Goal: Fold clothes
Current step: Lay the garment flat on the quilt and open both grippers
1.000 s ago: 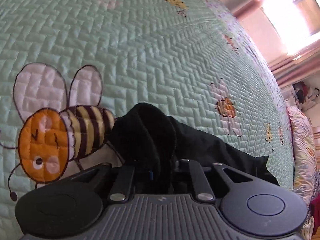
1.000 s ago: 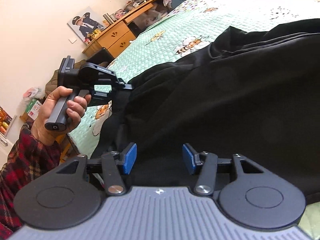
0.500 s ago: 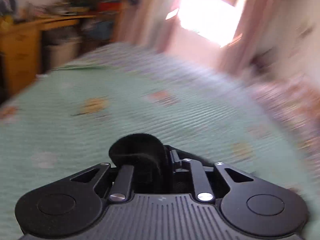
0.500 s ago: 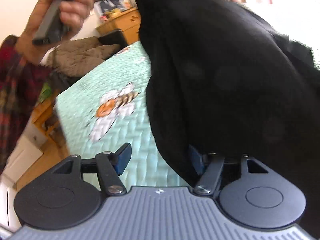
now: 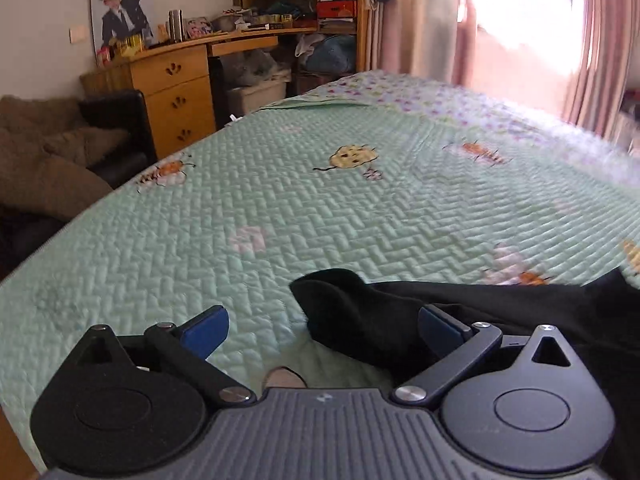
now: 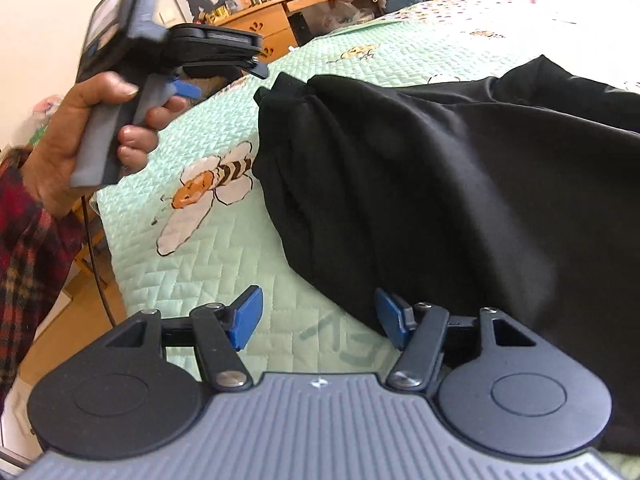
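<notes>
The black garment (image 6: 440, 168) looks soft, light and floppy; its bunched cuff (image 5: 340, 300) suits gripping. The left hand-held gripper (image 5: 320, 330) has just sprung wide, clamping nothing; the right hand-held gripper (image 6: 316, 316) gapes empty beside the hem.

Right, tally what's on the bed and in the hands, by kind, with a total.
Black garment: 1
Grippers: 2, the left gripper open beside the garment's end, the right gripper open at its edge
Green quilt: 1
Total: 4
</notes>
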Demonstrator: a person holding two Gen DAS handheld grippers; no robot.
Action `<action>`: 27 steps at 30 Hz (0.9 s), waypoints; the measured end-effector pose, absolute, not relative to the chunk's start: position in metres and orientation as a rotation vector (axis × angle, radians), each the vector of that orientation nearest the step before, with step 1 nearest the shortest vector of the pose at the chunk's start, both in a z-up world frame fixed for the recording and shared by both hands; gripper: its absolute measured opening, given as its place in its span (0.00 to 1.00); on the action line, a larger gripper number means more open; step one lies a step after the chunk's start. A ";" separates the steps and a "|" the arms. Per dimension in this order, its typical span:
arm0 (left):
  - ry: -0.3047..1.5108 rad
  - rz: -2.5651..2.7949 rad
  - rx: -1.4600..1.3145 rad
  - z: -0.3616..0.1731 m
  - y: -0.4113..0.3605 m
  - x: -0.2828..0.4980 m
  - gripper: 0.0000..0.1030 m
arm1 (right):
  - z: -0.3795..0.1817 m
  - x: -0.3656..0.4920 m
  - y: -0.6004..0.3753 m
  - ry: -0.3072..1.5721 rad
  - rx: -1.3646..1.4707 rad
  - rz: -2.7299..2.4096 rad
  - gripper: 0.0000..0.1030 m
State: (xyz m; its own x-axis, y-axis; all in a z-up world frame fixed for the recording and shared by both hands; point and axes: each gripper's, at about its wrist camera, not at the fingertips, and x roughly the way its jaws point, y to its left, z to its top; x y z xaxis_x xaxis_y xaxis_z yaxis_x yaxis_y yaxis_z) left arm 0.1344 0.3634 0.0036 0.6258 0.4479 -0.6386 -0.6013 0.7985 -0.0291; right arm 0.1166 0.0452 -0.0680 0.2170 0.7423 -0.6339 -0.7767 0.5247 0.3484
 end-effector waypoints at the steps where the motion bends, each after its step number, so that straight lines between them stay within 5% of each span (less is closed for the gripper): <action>1: 0.654 0.591 -0.263 0.007 0.359 0.131 0.98 | -0.068 0.115 0.041 0.850 -0.034 1.052 0.62; 14: 0.717 0.425 -0.289 0.001 0.292 0.126 0.98 | -0.047 0.131 -0.009 0.725 0.127 0.873 0.63; 27: 0.795 0.448 -0.289 -0.013 0.275 0.131 0.97 | -0.092 0.153 -0.044 0.871 0.288 0.796 0.64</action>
State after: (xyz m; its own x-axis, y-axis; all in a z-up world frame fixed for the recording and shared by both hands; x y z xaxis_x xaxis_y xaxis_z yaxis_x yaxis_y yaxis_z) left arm 0.1308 0.2747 -0.0126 0.6149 0.2762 -0.7386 -0.4887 0.8686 -0.0821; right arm 0.1531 -0.0441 -0.0918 0.3852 0.7249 -0.5711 -0.5034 0.6837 0.5283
